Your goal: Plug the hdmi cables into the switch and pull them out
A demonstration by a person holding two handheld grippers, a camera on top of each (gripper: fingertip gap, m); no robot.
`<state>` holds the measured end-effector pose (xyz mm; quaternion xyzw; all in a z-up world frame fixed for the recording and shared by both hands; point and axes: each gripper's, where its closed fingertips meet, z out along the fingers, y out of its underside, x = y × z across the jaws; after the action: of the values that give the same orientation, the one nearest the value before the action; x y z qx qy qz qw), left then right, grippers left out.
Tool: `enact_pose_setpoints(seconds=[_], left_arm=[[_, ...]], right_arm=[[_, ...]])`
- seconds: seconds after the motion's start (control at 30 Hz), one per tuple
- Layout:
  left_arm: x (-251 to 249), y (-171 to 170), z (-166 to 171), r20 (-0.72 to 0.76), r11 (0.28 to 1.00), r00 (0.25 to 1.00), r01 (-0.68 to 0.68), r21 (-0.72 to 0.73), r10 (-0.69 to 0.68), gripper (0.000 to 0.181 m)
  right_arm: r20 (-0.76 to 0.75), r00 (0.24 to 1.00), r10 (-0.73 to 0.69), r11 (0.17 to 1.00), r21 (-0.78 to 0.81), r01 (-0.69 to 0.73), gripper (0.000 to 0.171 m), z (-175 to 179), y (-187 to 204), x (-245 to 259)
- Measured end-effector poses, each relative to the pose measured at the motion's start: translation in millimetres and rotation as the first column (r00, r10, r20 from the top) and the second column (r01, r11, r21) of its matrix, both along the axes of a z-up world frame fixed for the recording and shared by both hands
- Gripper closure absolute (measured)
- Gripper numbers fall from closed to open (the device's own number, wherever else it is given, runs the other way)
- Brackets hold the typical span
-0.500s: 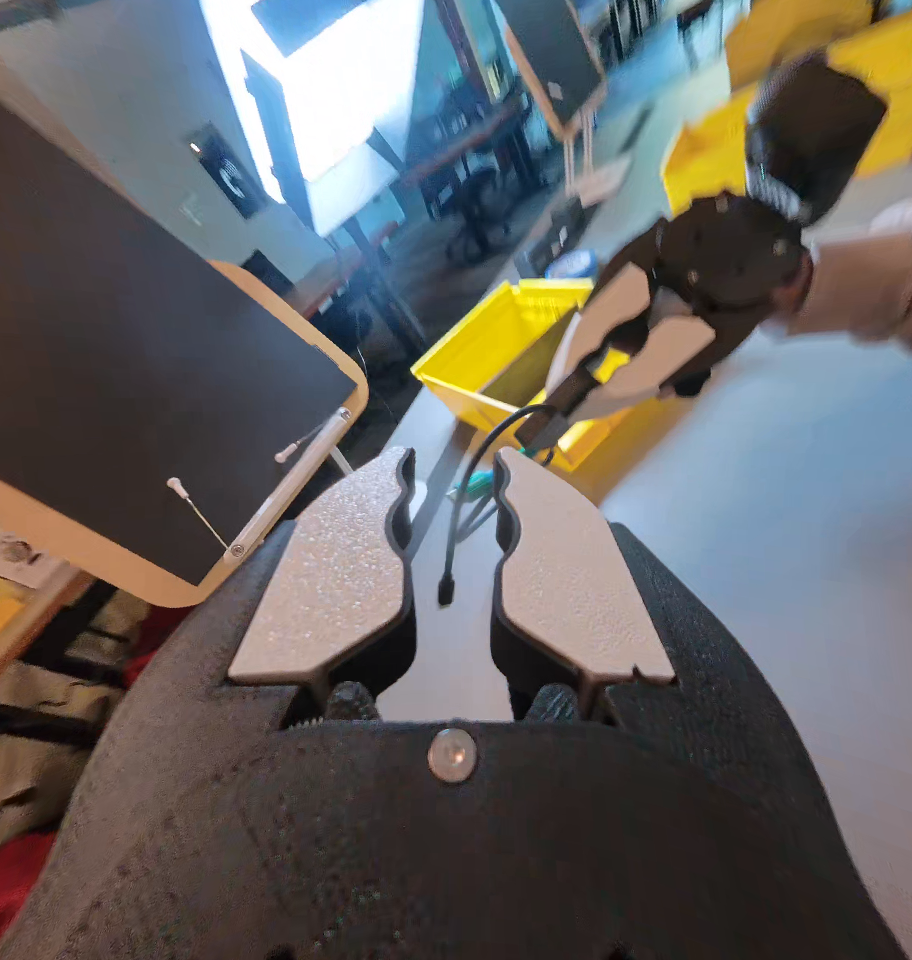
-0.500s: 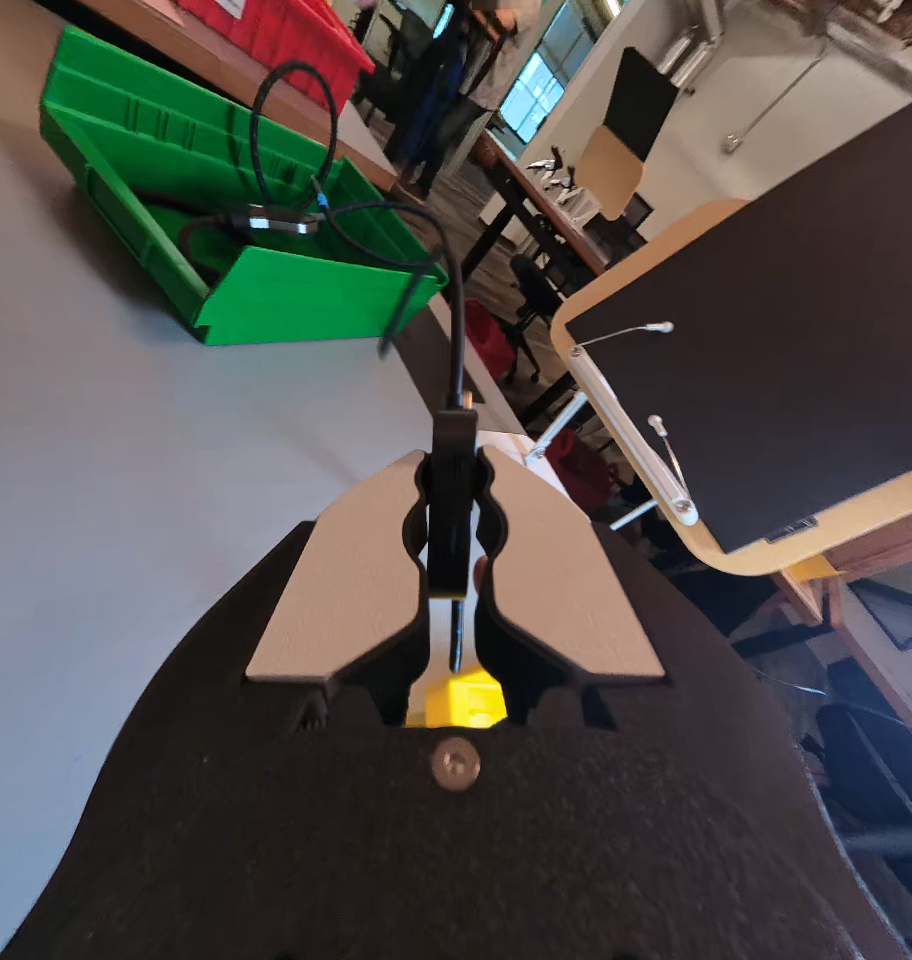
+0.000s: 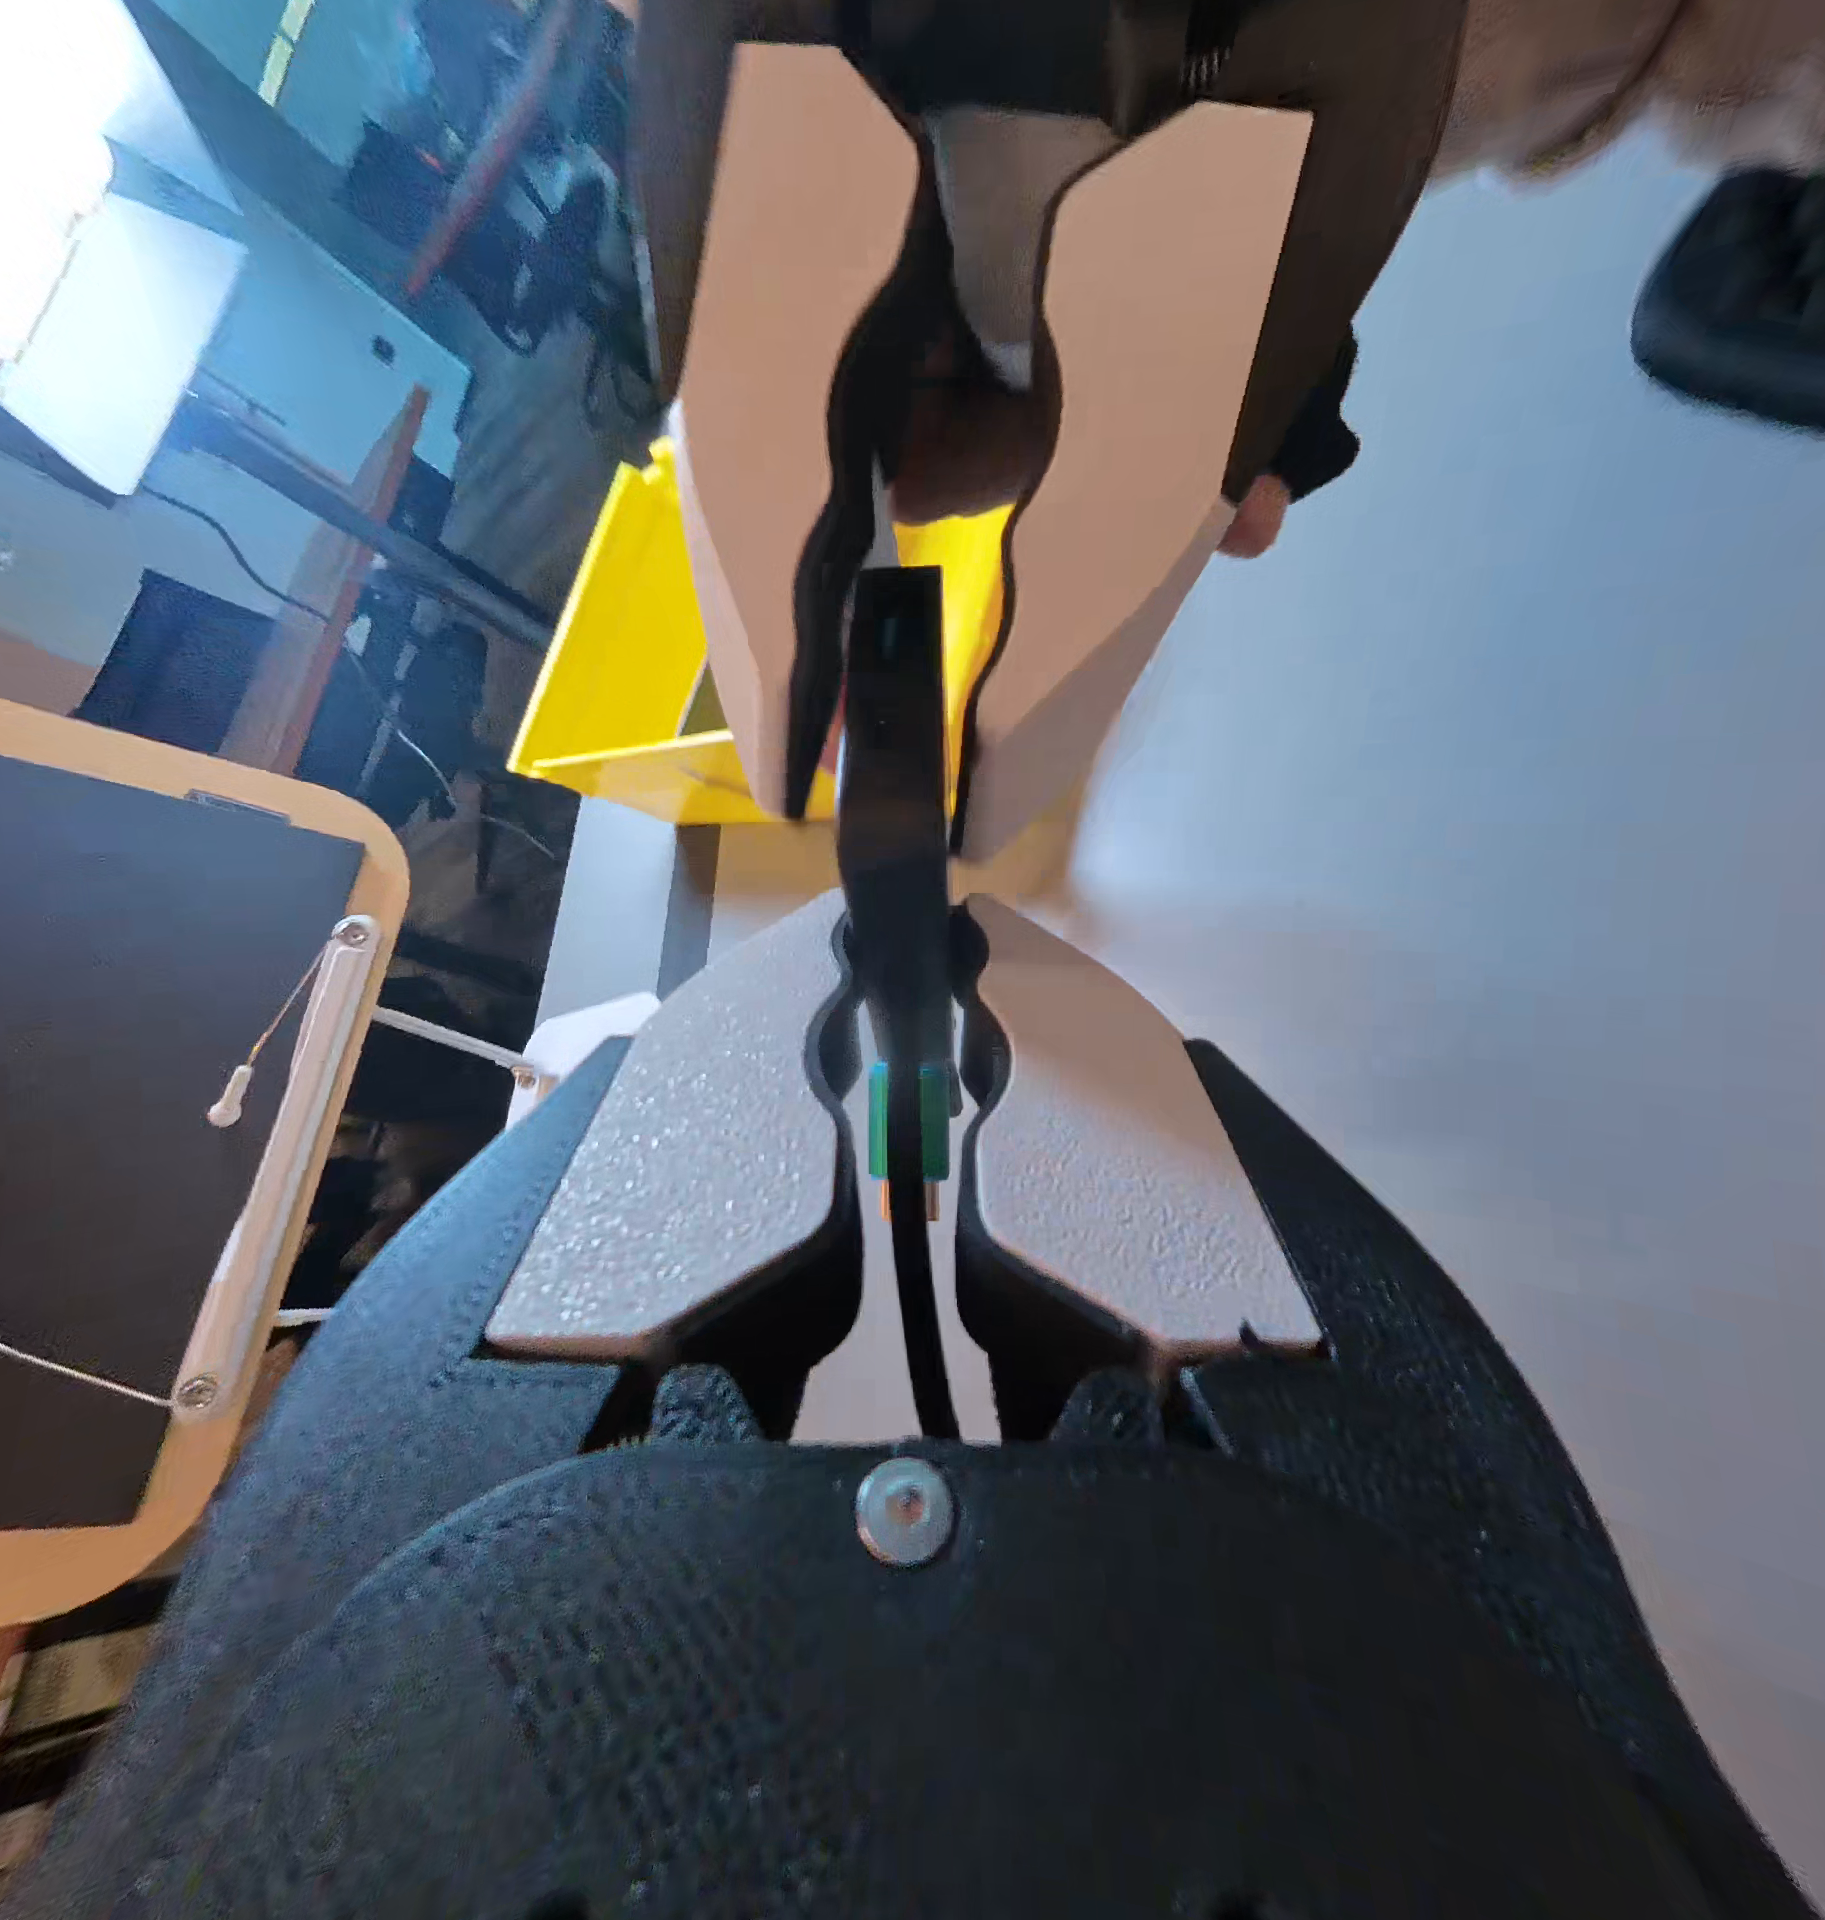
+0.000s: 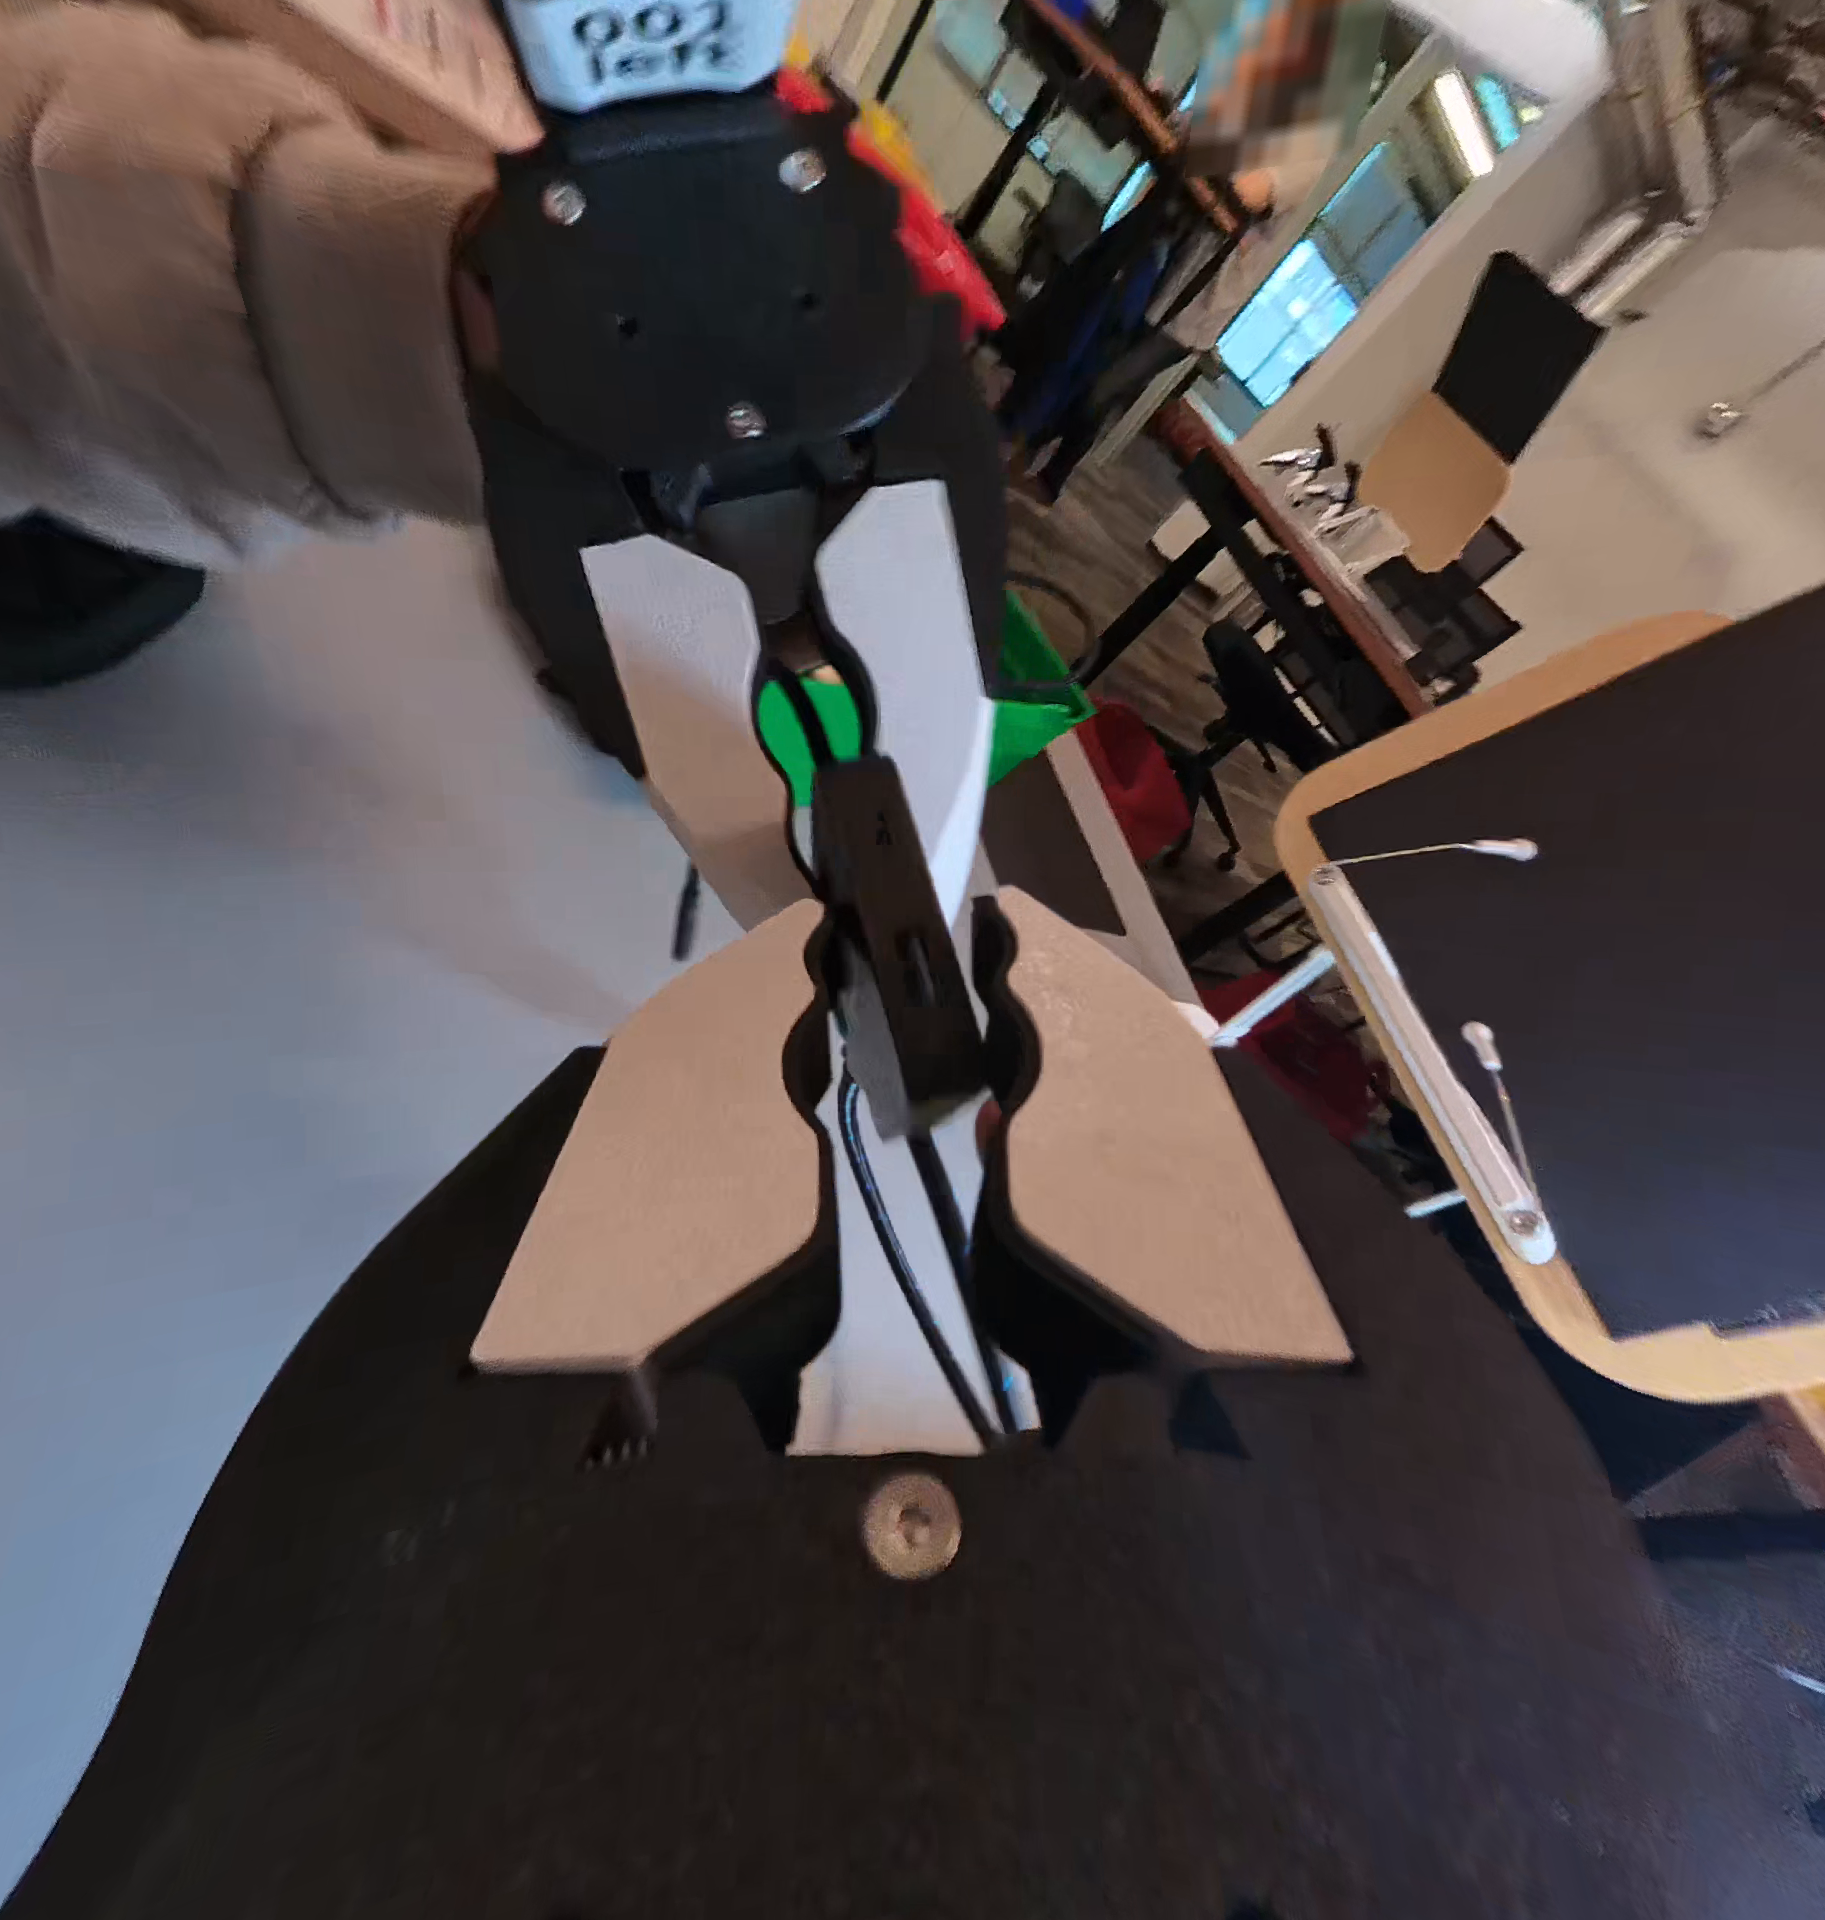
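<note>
Two tongs nose to nose above grey bench (image 3: 1510, 935): left tongs (image 3: 903, 1023) clenched on HDMI plug (image 3: 892, 904), right tongs (image 4: 903, 997) clamped on black switch (image 4: 903, 997). Risk: slight tilt jamming the plug, bending the port.

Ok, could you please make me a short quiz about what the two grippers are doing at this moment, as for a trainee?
1. True or false: the left gripper is open and holds nothing.
2. In the left wrist view, which colour is the bin behind the right gripper? A green, B yellow, C red.
3. Fill the gap: the black cable runs back toward the camera ___ the left gripper's two fingers.

Key
1. False: it is shut on the cable, while the right gripper is shut on the black switch.
2. B.
3. between.
</note>
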<state>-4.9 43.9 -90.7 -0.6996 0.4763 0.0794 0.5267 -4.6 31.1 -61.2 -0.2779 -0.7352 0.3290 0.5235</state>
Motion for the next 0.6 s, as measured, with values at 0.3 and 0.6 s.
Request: enact_pose_setpoints(seconds=[0.3, 0.6], left_arm=[[-29, -23, 78, 0.497, 0.983, 0.855, 0.065, 0.172, -0.144, 0.167], [-33, -36, 97, 0.621, 0.961, 0.738, 0.141, 0.239, -0.263, 0.167]], right_arm=[[0.003, 0.976, -0.217, 0.942, -0.263, 0.210, 0.108, 1, 104, 28], [-0.057, 0.997, -0.053, 0.929, -0.368, 0.028, 0.171, -1, 89, 22]])
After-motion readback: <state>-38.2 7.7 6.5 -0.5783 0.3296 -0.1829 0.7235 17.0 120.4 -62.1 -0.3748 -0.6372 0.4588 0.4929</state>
